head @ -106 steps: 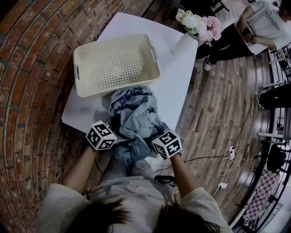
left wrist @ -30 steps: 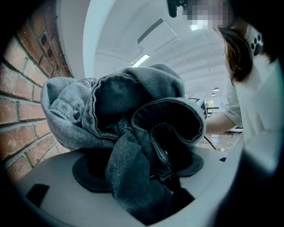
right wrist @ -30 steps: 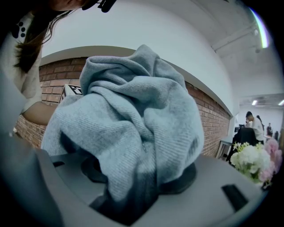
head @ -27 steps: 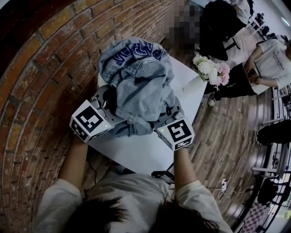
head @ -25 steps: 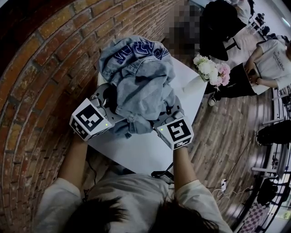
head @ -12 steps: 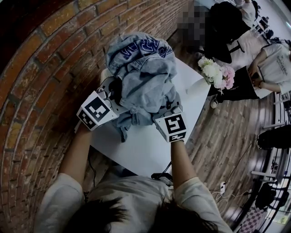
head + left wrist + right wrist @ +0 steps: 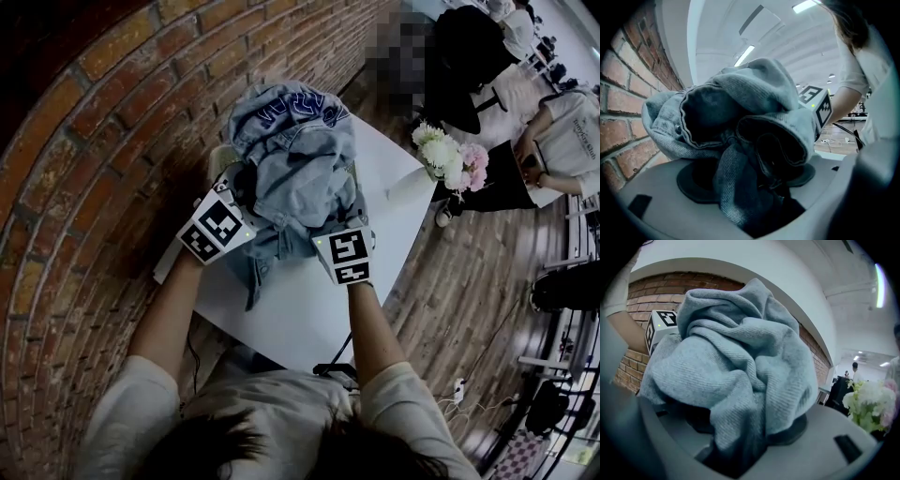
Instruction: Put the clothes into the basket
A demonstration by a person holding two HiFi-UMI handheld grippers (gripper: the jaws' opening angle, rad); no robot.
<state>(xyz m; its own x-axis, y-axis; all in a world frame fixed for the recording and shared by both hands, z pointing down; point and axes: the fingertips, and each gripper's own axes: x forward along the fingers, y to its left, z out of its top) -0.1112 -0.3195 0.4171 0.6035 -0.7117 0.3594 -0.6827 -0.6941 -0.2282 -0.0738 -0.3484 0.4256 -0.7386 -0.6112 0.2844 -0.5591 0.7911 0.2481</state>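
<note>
The clothes (image 7: 298,178) are a crumpled bundle of pale blue denim with dark blue lettering on the top fold. The bundle hangs in the air, pinched at its lower left by the left gripper (image 7: 244,199) and at its lower right by the right gripper (image 7: 349,217), and a loose end dangles below. Up close, stitched seams, a metal stud and an open cuff show (image 7: 754,112). Only a pale sliver of the basket (image 7: 221,157) shows, at the bundle's left edge.
</note>
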